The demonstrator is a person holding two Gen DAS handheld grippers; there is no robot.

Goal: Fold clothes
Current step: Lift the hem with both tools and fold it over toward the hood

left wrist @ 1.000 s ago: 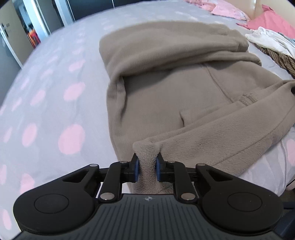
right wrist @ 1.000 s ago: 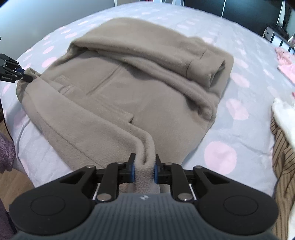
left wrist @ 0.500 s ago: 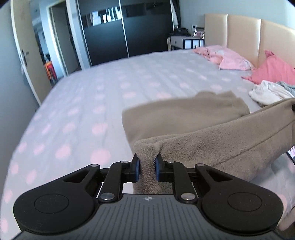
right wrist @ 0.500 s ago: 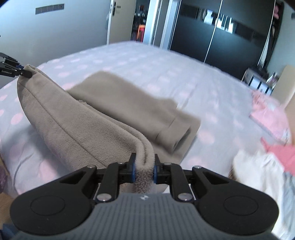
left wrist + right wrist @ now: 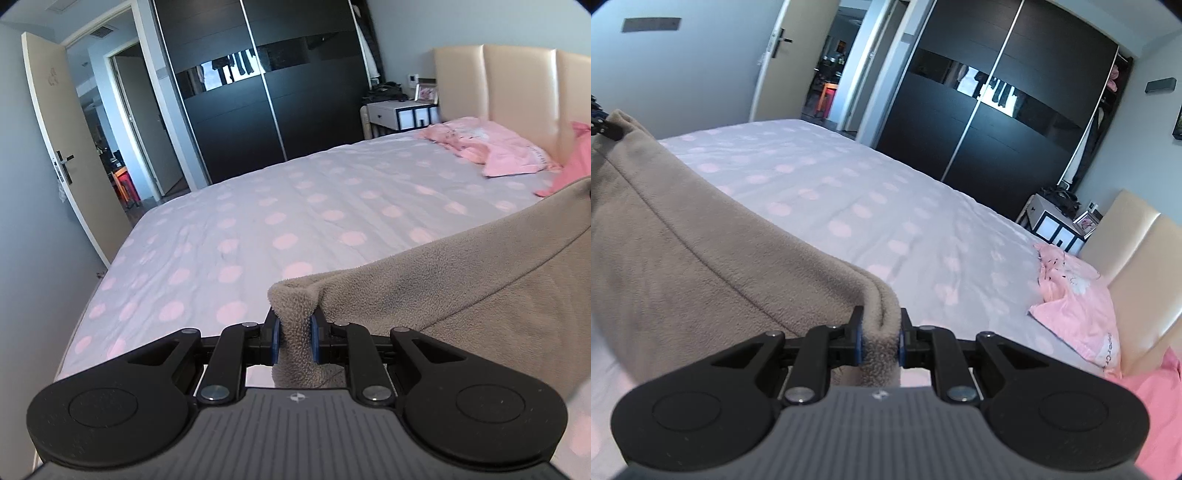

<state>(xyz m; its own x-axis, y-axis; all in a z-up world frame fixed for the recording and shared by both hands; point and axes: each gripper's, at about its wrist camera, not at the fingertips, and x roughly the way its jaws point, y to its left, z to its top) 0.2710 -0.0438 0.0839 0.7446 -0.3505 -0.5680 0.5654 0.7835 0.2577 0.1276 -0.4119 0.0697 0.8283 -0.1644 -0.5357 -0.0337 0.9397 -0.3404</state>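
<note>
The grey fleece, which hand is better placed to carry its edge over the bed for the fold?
Neither clearly. The left tool and right tool each pinch a corner of the fleece, stretched between them above the bedspread. Probably both should move together.

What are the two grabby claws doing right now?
Left gripper: jaws closed on a corner of the brown fleece.
Right gripper: jaws closed on another corner of the same fleece.
</note>
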